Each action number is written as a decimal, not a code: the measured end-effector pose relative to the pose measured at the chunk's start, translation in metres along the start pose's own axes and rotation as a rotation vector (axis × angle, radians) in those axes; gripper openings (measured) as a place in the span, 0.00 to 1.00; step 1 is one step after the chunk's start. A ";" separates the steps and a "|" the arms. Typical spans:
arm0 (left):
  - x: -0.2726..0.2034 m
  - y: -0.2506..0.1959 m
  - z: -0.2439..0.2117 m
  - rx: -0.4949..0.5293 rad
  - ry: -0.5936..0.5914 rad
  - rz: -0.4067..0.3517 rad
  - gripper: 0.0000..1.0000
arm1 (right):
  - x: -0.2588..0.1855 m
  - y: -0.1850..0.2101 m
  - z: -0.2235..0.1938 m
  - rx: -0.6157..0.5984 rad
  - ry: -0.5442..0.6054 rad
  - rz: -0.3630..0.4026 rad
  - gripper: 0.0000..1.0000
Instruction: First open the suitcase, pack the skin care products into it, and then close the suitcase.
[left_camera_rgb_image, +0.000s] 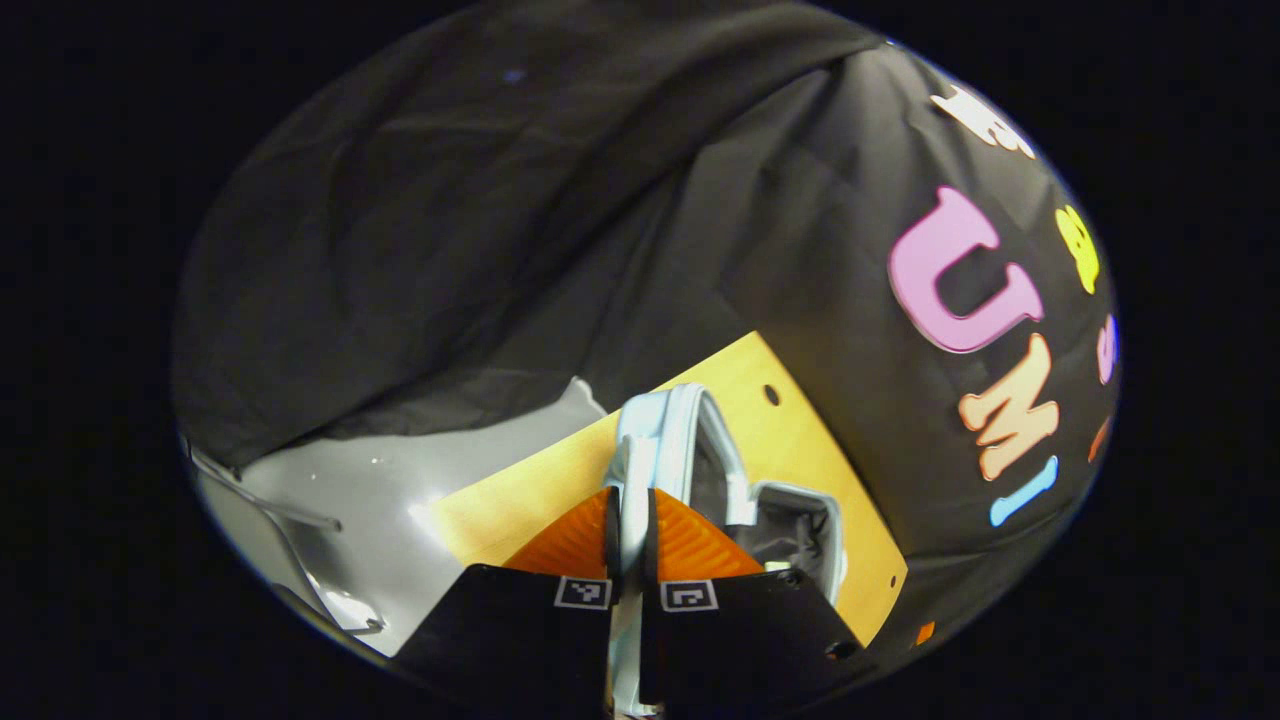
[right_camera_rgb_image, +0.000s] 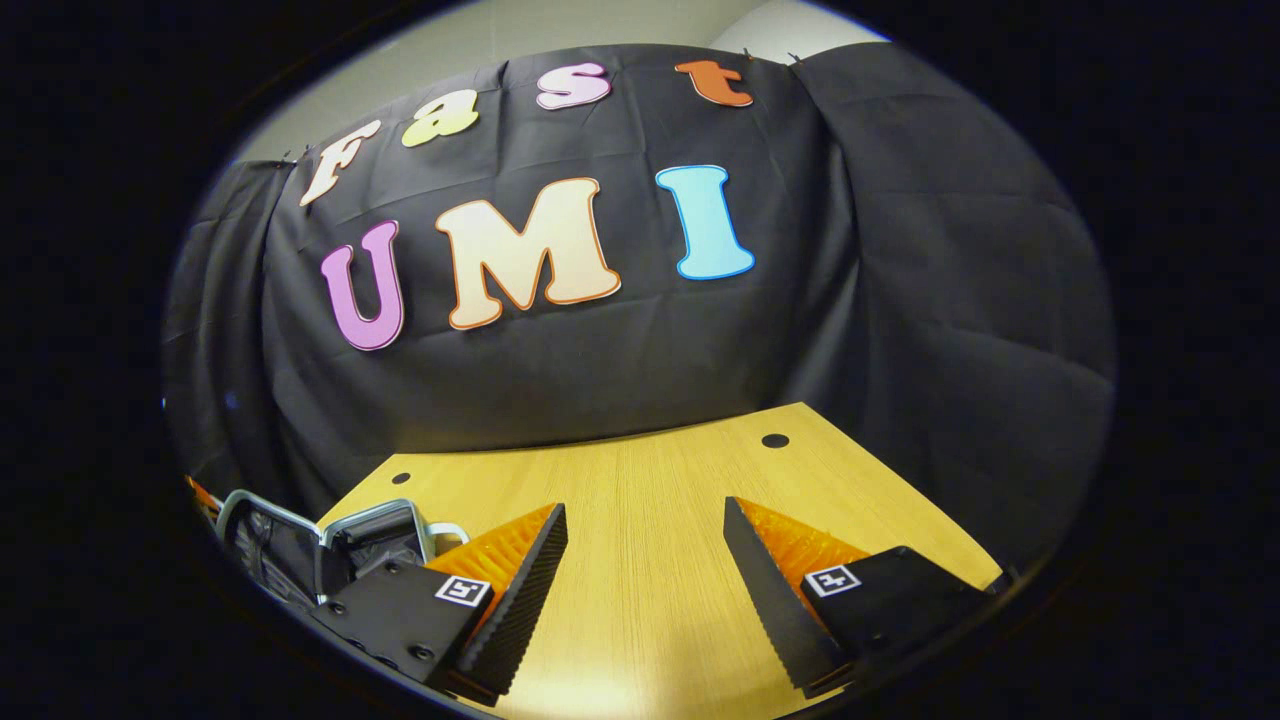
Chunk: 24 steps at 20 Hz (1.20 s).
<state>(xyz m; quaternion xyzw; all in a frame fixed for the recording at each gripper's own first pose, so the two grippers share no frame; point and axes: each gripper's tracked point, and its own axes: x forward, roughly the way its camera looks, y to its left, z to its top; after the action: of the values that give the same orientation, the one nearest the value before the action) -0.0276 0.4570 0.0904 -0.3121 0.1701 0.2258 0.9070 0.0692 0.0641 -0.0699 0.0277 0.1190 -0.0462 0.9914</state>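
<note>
Two grippers: one is working the suitcase, the other is waiting over the table.
Left gripper (left_camera_rgb_image: 630, 540): its orange fingers (left_camera_rgb_image: 570, 545) are pinching the pale edge of the suitcase lid (left_camera_rgb_image: 665, 430) between them, with only that thin rim in the gap.
Lid's long axis: in the left gripper view the lid edge is running from 6 o'clock, between the fingers, up toward 12 o'clock, so the grip is sitting along the rim's line, not across it.
Suitcase (left_camera_rgb_image: 800, 520): its open, dark-lined body is lying at about 2 o'clock from the left fingertips, resting on the wooden table (left_camera_rgb_image: 520, 500).
Right gripper (right_camera_rgb_image: 645, 560): its fingers are standing spread wide, holding nothing, with bare table (right_camera_rgb_image: 640, 480) between them.
Suitcase from the right gripper: the suitcase (right_camera_rgb_image: 300, 545) is sitting at about 9 o'clock in the right gripper view, just beyond the near finger (right_camera_rgb_image: 515, 565).
Nearer hand: the left one is already on the lid; the right is beside the case, not touching it.
Step in hand: judging by the raised lid, opening seems under way.
Skin care products: I cannot tell where they are.
Coming move: it likely depends on swinging the lid about its hinge, which I cannot make out.
</note>
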 end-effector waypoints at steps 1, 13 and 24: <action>-0.005 -0.024 0.001 0.032 -0.006 -0.015 0.04 | -0.002 -0.006 0.000 -0.003 0.003 0.009 0.98; 0.006 -0.289 -0.098 0.278 0.032 -0.265 0.04 | -0.003 -0.066 0.010 0.025 -0.001 0.101 0.98; 0.113 -0.355 -0.245 0.524 0.270 -0.195 0.04 | -0.046 -0.064 -0.003 0.026 0.001 0.124 0.98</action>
<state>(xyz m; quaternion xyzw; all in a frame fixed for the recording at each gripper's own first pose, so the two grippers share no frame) 0.2093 0.0837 0.0302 -0.1098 0.3109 0.0425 0.9431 0.0180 0.0046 -0.0647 0.0480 0.1169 0.0137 0.9919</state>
